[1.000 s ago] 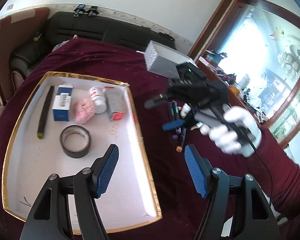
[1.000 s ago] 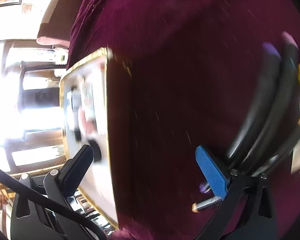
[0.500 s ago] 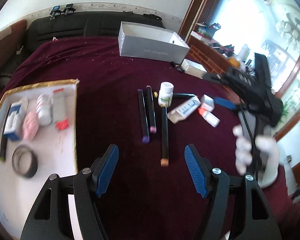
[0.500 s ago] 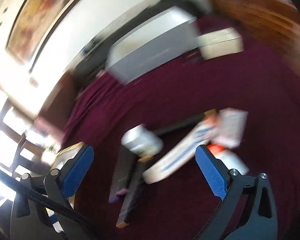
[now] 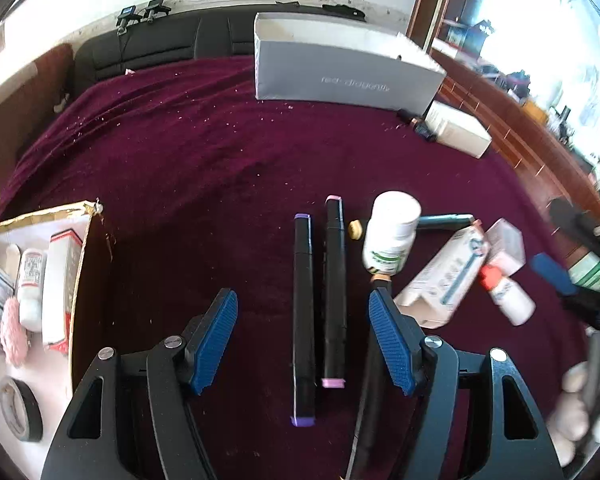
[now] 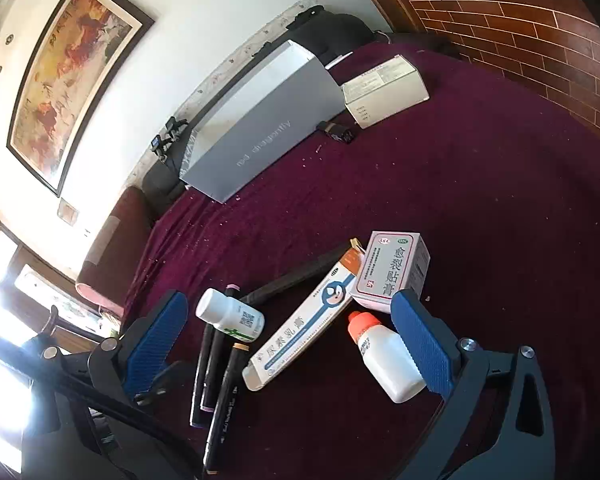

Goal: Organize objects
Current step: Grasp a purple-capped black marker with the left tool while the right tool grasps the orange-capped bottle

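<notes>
My left fingers (image 5: pixel 303 340), apart and empty, straddle two markers (image 5: pixel 320 304) lying lengthwise toward twelve o'clock; my right fingers (image 6: pixel 288 340) gape empty.

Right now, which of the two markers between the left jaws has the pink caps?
The right-hand marker, next to the white pill bottle. Both its ends are pink; its neighbour, the left-hand marker, has purple ends.

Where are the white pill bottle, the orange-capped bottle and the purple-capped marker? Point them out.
white pill bottle (image 5: pixel 390 238): left wrist view, on its side wall below the cap.
orange-capped bottle (image 6: pixel 388 360): right wrist view, on its white body.
purple-capped marker (image 5: pixel 303 312): left wrist view, on the middle of its black barrel.
</notes>
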Tool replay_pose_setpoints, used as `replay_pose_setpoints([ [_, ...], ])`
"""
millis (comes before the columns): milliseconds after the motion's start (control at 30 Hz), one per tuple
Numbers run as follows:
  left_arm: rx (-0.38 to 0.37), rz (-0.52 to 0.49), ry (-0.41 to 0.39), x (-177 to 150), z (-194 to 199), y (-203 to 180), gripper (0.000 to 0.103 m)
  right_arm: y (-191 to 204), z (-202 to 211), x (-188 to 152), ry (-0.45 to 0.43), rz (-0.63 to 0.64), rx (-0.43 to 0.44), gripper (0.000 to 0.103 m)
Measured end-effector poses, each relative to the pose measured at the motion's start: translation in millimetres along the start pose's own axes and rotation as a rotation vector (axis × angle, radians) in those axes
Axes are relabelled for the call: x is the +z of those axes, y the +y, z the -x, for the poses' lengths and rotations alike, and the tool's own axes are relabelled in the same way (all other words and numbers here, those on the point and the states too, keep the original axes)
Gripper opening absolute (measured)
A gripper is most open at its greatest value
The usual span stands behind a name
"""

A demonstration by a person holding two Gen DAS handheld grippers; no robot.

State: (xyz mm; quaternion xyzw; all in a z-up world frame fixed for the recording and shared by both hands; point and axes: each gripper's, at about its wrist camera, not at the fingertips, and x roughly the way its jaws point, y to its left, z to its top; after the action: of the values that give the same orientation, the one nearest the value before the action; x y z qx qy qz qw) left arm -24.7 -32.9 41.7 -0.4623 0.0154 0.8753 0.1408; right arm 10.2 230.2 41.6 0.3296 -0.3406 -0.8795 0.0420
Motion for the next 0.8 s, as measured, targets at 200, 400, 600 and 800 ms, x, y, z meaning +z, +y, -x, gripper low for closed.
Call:
replay_pose_setpoints([
  [200,0.046,-0.022,0.055,-6,-18,4,0.023,6,6,-3,-0.017,0.012,0.005,0.102],
  [400,0.078,-0.051,0.058,-10,-20,3,0.022,10,2,-6,-0.017,0.036,-0.013,0.102],
  [600,0.135,-0.086,0.05,-2,-32,-8,0.027,13,5,-6,-0.047,0.047,-0.028,0.102],
  [800,0.107,-0.059,0.036,-2,-32,-6,0.018,14,-3,-7,-0.045,0.034,-0.044,0.102],
])
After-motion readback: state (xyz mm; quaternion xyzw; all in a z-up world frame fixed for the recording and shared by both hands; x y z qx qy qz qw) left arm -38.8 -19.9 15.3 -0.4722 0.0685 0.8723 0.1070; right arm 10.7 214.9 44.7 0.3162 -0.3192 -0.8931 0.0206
